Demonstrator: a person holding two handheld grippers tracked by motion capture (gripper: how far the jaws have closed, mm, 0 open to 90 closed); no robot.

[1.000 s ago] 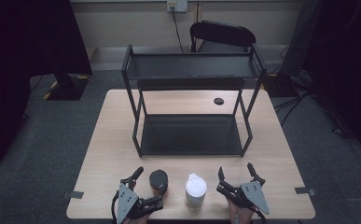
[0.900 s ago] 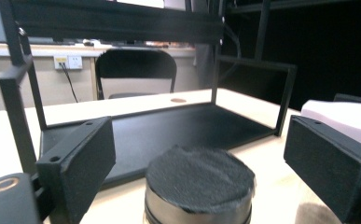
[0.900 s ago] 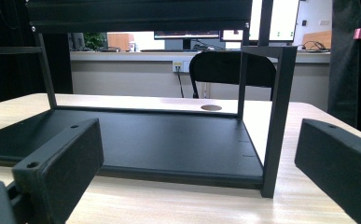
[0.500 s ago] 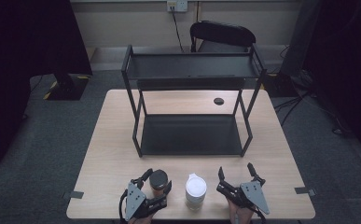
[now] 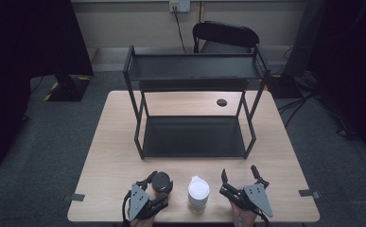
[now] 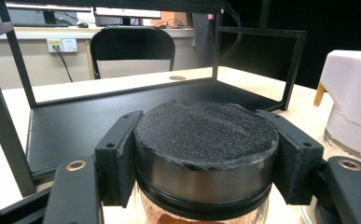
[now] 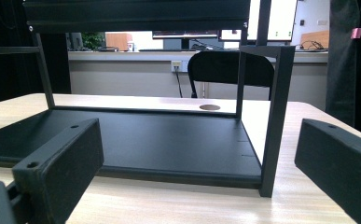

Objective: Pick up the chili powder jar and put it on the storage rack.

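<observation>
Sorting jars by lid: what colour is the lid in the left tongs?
Black, on the round glass jar's lid; left gripper view shows it best.

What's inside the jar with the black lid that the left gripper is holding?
Below the black lid, the jar has clear glass showing something brownish inside. The lid and the left gripper jaws cover the rest, so I can't tell what it is.

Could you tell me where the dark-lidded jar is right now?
In the high view the dark-lidded jar stands at the table's near edge, left of the white-lidded jar, with the left gripper shut on its lid, in front of the black rack.
</observation>
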